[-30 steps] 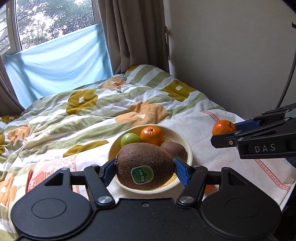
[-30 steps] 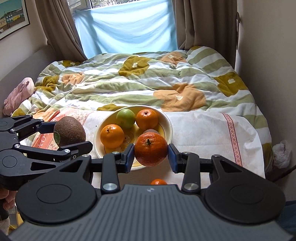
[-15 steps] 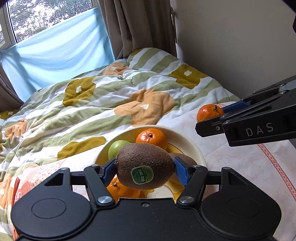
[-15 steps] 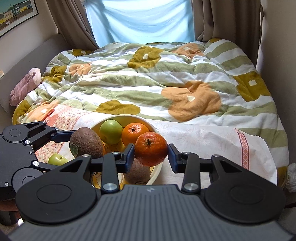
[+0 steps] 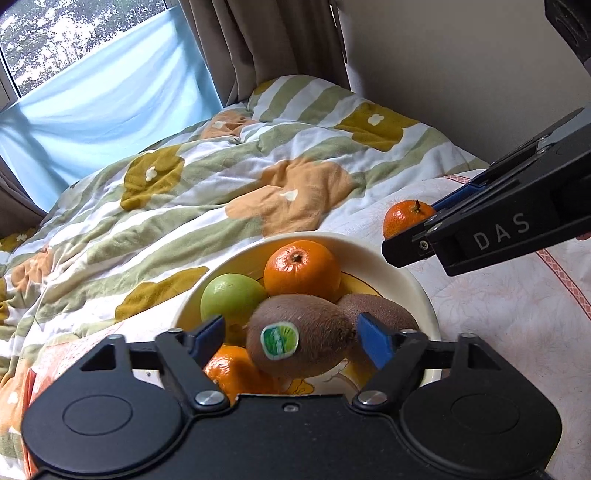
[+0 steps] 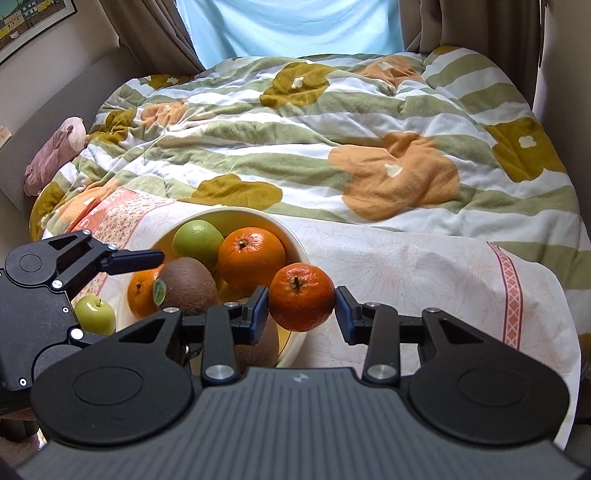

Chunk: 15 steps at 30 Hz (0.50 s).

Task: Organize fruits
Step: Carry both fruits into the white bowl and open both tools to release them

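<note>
A: Black plastic grippers first, both hand-held. Left gripper [image 5: 290, 334]?

B: Jaws opening, blue pads clear of the stickered kiwi [image 5: 298, 336] on both sides. Kiwi sits between them, inside the bowl [image 5: 419, 291], resting on the fruit pile. Not gripped.

A: Right gripper [image 6: 300, 304]?

B: Clamped on a small orange [image 6: 301, 296], both pads pressing its sides. It hangs over the bowl's right edge, stem facing the camera.

A: Now surface and room, big to small.

B: Bed fills both views. Striped duvet [image 6: 332, 147] in green and white with ochre and orange flower patches. Pale printed cloth [image 6: 424, 273] with a red border strip spread over the near end; the bowl stands on it. Pale blue sheet [image 5: 110, 110] hangs across the window, brown curtains [image 5: 266, 48] beside it, plain wall to the right. Framed picture [image 6: 33, 22] top left in the right wrist view, pink soft toy [image 6: 55, 155] at the bed's left edge.

A: Bowl contents?

B: Cream bowl, yellow inside. Large orange [image 5: 302, 268], green round fruit [image 5: 232, 299], second kiwi [image 5: 376, 312] behind the stickered one, another orange [image 5: 236, 373] low at the front.

A: Loose fruit?

B: One green apple [image 6: 94, 314] on the cloth, just left of the bowl, under the left gripper.
</note>
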{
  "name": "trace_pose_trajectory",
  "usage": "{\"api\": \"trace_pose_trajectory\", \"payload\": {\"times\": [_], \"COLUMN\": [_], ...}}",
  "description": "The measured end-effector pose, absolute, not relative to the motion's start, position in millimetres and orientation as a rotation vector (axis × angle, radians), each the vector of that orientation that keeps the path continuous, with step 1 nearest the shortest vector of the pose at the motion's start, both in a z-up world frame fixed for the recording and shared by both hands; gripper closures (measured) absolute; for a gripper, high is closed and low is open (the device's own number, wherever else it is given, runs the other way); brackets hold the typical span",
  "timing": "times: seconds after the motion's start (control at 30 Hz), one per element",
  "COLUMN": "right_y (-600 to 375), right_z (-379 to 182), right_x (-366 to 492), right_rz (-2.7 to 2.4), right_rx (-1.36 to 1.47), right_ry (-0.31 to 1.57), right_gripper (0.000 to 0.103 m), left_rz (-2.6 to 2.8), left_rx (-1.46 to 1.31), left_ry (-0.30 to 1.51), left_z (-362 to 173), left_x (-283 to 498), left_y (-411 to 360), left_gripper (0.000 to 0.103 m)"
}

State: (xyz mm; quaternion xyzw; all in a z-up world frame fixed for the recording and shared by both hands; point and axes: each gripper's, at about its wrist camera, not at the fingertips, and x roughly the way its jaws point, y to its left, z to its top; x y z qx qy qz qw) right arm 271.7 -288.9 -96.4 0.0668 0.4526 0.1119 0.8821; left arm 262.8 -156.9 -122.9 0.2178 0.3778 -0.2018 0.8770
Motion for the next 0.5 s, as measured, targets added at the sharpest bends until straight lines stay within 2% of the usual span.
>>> {"api": "trace_pose_trajectory", "payload": {"times": [0.07,0.5], "right_y": [-288,-278], "right_z": [-98,-102], "right_x": [273,285], "right_rz": [0.237,0.293], "right_rx": [0.137,0.109], "right_ry": [0.946,0.937], "right_gripper": [0.049,0.049], "left_rz": [-0.427,-0.364], "left_rx": [0.451,0.291], "left_ry": [0.774,0.848], "left_z": [-120,-107], "left_x": [260,245], "left_y": [-157,-130], "left_gripper": [0.006,0.006]}}
